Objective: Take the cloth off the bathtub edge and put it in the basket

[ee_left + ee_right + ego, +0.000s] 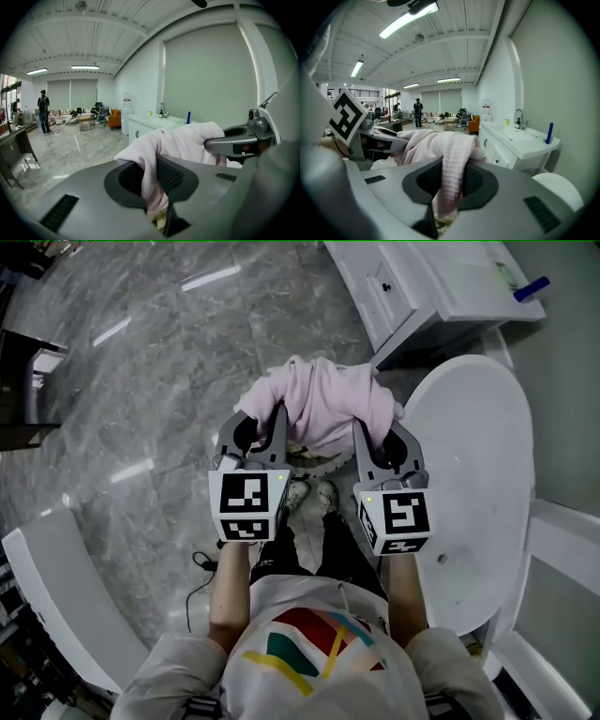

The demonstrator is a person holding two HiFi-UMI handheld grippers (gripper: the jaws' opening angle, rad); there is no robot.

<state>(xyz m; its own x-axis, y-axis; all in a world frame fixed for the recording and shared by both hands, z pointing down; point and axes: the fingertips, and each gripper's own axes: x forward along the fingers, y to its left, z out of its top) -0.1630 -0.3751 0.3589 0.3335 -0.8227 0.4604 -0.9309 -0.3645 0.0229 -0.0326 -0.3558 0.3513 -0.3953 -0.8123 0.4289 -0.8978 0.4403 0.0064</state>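
Note:
A pink waffle-weave cloth (323,404) hangs bunched between my two grippers, in front of my chest and above the floor. My left gripper (265,420) is shut on its left edge and my right gripper (377,432) on its right edge. In the left gripper view the cloth (187,140) runs down between the jaws of the left gripper (152,190). The right gripper view shows the same, cloth (440,140) pinched in the right gripper (447,190). A pale woven rim (317,462), apparently the basket, peeks out under the cloth. The white bathtub (487,427) lies to the right.
A white vanity cabinet (412,287) with a blue bottle (530,289) stands beyond the tub. A white curved piece (56,587) sits at lower left, and a black cable (202,568) lies on the grey marble floor. My shoes (309,491) are just below the cloth.

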